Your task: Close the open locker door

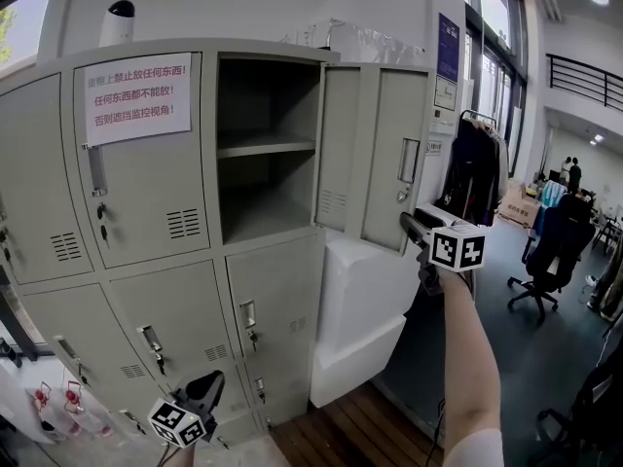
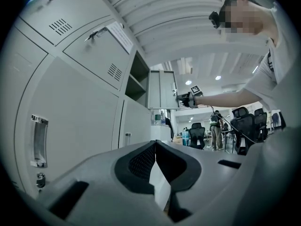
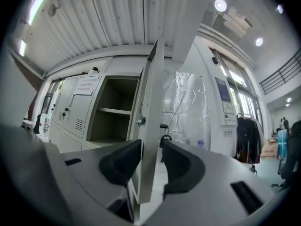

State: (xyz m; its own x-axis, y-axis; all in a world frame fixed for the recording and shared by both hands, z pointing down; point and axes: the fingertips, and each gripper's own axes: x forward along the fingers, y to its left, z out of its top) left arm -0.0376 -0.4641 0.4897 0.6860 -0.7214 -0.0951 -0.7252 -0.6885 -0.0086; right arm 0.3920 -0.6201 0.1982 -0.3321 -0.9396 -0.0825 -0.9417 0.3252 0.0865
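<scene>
The grey locker (image 1: pixel 165 290) has one upper compartment (image 1: pixel 265 154) open, with a shelf inside. Its door (image 1: pixel 389 159) is swung out to the right, handle and keyhole on the outside. In the head view my right gripper (image 1: pixel 414 230) is at the door's lower free corner. In the right gripper view the door's edge (image 3: pixel 150 126) stands between the two pads, and my right gripper (image 3: pixel 150 147) is shut on it. My left gripper (image 1: pixel 209 389) hangs low in front of the bottom lockers; it (image 2: pixel 155 145) is shut and holds nothing. The left gripper view shows the open door (image 2: pixel 162 89) from below.
A large white foam block (image 1: pixel 365 309) leans against the locker's right side under the open door. An office chair (image 1: pixel 545 261) and a clothes rack (image 1: pixel 477 168) stand to the right. A paper notice (image 1: pixel 136 97) is taped to the neighbouring door. Bottles (image 1: pixel 58 402) stand at lower left.
</scene>
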